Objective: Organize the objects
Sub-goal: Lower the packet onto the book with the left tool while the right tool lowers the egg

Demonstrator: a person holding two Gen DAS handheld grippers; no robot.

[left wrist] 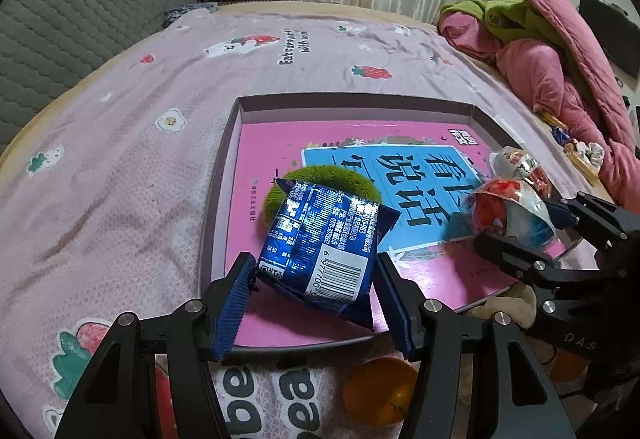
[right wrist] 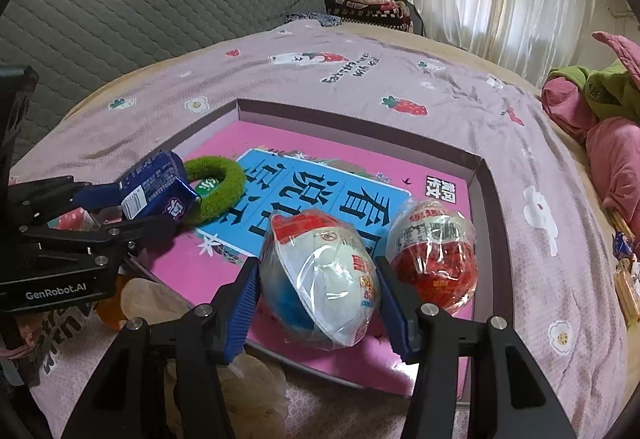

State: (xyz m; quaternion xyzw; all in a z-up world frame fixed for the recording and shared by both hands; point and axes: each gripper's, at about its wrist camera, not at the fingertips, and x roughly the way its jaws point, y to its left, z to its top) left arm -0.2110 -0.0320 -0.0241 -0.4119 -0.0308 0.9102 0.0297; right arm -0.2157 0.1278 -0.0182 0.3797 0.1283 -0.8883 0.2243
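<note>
Left gripper [left wrist: 314, 291]: clamped on the blue packet [left wrist: 320, 239], held over the tray's [left wrist: 352, 107] near-left part.
Right gripper [right wrist: 318, 303]: pads squeezing a wrapped egg [right wrist: 324, 275], white and blue, over the tray's near edge.
Second egg [right wrist: 434, 255]: red, lying in the tray just beside the held one.
Green ring [right wrist: 216, 191]: in the tray, partly behind the packet.
Writing: "GenRobot.AI" on the left gripper's body; barcode on the packet; sheet [left wrist: 120, 143] reads "Eat strawberry", blurred; big Chinese characters on the tray's book [right wrist: 320, 191].
Orange [left wrist: 378, 391]: near side, half hidden by a finger.
</note>
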